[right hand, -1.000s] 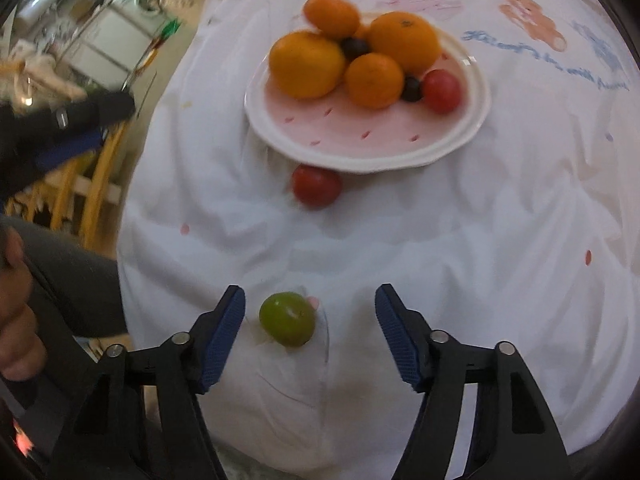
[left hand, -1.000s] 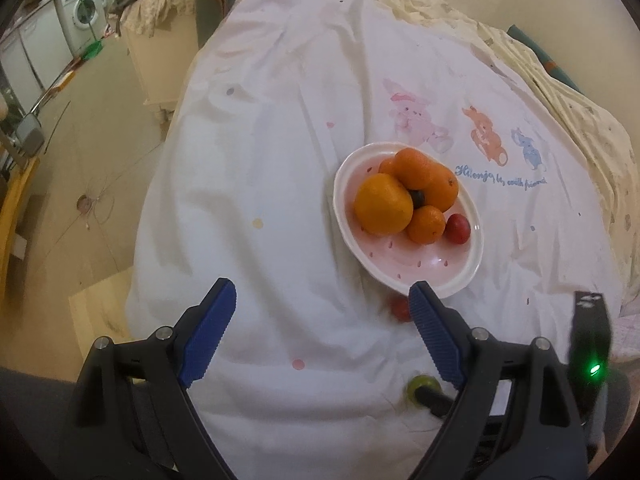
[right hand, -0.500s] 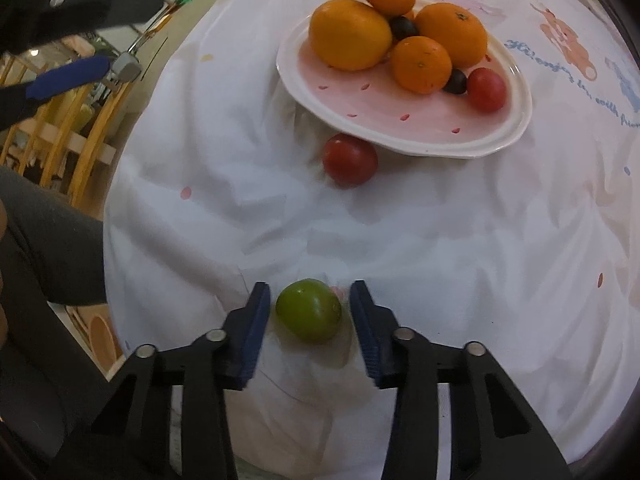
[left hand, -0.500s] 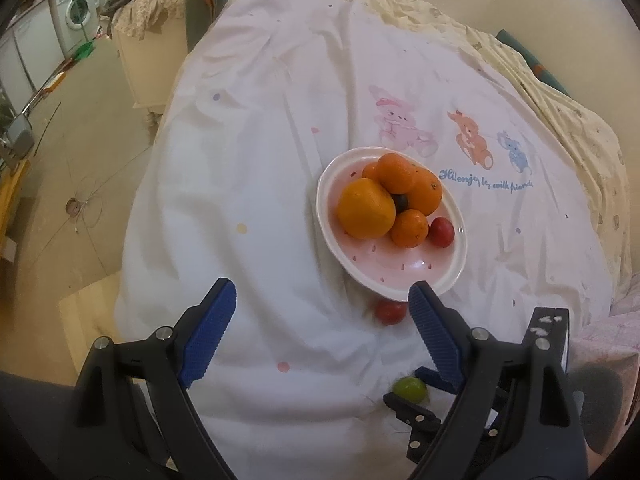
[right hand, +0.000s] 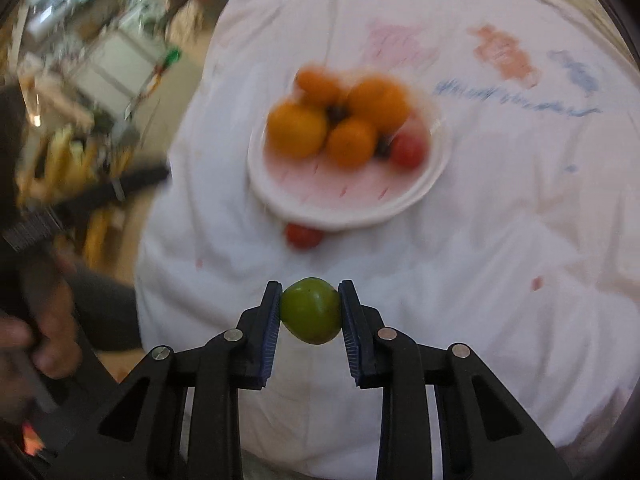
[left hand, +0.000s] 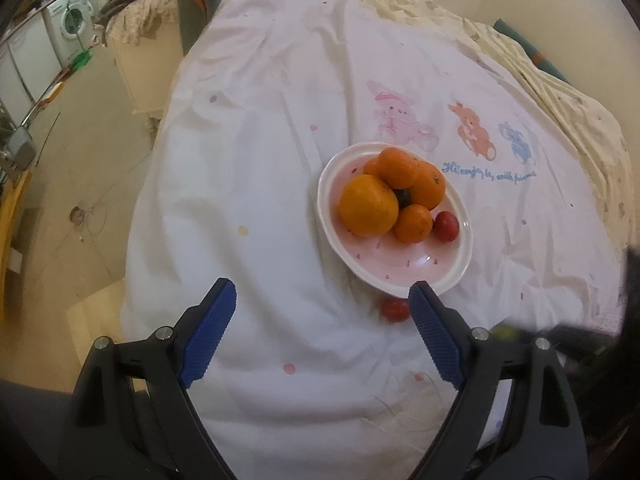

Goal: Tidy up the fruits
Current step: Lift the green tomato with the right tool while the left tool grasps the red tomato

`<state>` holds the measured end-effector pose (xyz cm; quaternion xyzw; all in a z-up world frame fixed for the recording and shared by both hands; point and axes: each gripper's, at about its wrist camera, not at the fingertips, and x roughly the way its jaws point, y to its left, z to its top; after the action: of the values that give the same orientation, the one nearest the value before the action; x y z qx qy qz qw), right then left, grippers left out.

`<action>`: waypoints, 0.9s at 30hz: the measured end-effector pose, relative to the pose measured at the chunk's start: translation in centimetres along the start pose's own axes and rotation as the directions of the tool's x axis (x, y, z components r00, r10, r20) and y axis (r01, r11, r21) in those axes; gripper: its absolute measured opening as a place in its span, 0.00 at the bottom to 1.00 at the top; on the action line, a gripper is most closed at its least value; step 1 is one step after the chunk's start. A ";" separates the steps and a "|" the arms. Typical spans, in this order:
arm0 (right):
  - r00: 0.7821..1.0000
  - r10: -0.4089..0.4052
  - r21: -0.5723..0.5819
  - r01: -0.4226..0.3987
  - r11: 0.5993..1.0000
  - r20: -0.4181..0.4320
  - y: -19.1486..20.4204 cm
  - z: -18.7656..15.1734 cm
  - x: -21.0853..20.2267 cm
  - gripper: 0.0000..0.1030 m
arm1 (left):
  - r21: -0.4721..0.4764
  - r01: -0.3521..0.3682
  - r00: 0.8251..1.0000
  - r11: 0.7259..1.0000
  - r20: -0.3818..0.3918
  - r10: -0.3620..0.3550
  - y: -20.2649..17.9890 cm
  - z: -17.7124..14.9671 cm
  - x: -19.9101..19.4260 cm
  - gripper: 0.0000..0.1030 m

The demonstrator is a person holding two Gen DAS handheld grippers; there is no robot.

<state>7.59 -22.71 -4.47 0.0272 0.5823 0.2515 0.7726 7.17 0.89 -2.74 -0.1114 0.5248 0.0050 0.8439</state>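
The green fruit is being pinched in the right hand-held gripper, its jaws just closed, for carrying to the plate at 12 o'clock; the left hand-held gripper is being held wide, empty.

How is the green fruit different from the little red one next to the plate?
The green fruit is pinched between the right gripper pads; the red fruit lies loose on the white cloth. Green looks bigger here, but it's nearer the camera. Both are small, round and off the plate.

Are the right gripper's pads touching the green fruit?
Touching. The right wrist view shows the right gripper with both blue pads pressed against the green fruit, no gap.
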 end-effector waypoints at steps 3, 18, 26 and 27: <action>0.998 -0.006 0.032 0.004 0.999 0.069 -1.3 1.3 -2.4 0.29 | 0.018 -0.001 1.000 1.000 -0.016 0.001 -0.3 -0.2 0.4 0.83; 0.991 0.007 0.202 -0.035 0.979 0.135 -7.0 2.0 -3.1 0.29 | 0.168 0.019 0.980 0.986 -0.197 0.014 -7.0 -2.6 7.0 0.68; 0.991 0.022 0.241 -0.054 0.969 0.132 -8.1 1.8 -3.3 0.29 | 0.176 0.006 0.977 0.984 -0.210 0.031 -8.5 -2.6 10.1 0.55; 0.991 0.024 0.239 -0.055 0.970 0.133 -8.2 1.9 -3.3 0.29 | 0.177 0.011 0.977 0.984 -0.210 0.027 -8.6 -2.5 10.2 0.49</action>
<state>11.55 -30.72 -3.72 0.1489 0.5570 0.1919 0.7942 10.64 -9.13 -11.31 -0.0336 0.6104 -0.0500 0.7898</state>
